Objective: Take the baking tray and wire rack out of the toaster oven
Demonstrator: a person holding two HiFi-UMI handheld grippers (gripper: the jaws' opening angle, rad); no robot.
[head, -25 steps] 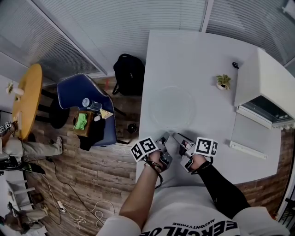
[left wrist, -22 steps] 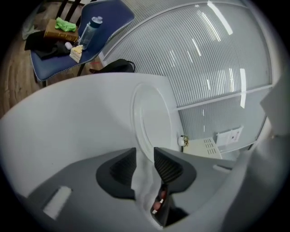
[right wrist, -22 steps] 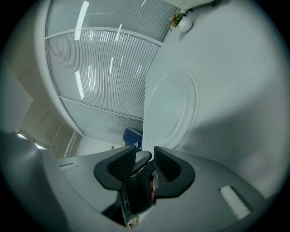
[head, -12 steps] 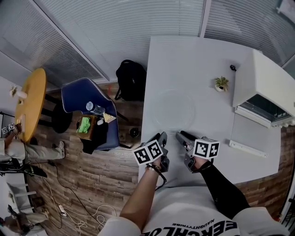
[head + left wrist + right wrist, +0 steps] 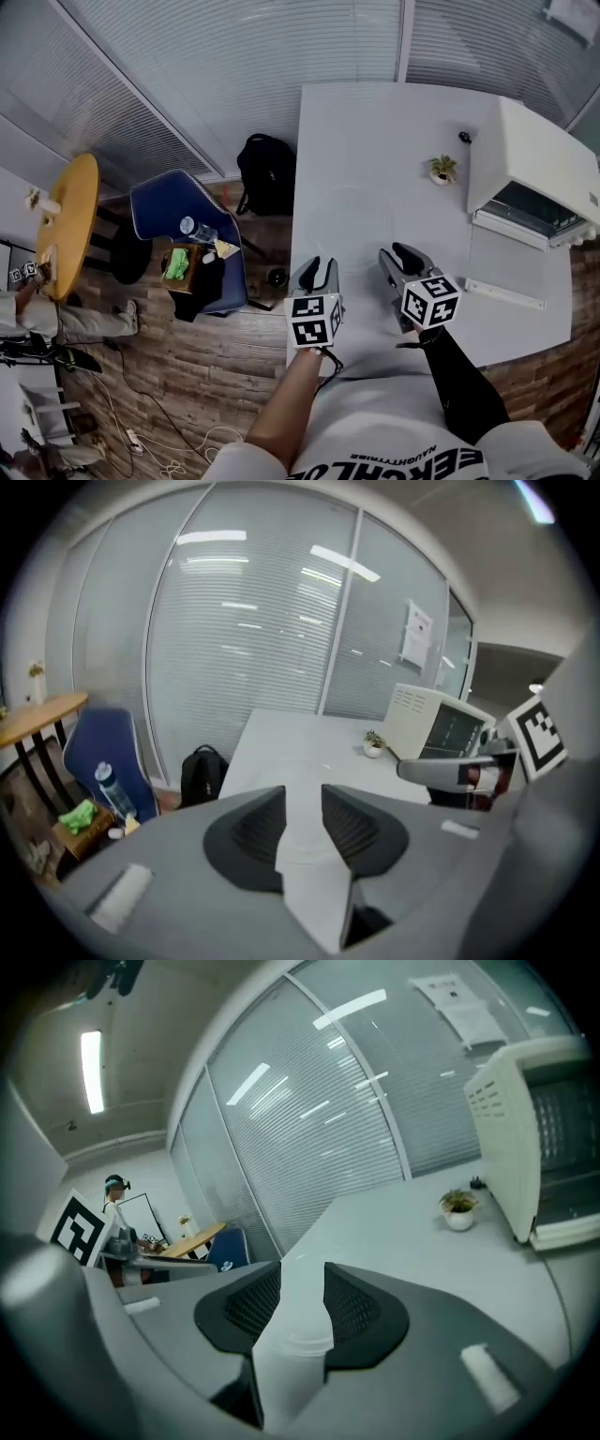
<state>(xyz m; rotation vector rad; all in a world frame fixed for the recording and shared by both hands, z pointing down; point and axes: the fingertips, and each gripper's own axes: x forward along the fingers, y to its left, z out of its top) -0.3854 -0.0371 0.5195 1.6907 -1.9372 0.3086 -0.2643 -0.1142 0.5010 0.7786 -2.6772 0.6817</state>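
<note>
The left gripper (image 5: 317,268), whose empty jaws have just been opening, and the right gripper (image 5: 401,255), jaws spread on nothing, hover side by side over the surface's (image 5: 375,141) near edge, pointing slightly down. The baking tray and wire rack likely sit inside the toaster oven (image 5: 530,155), well apart at right; a hasty reach could strike its lowered door (image 5: 511,267).
</note>
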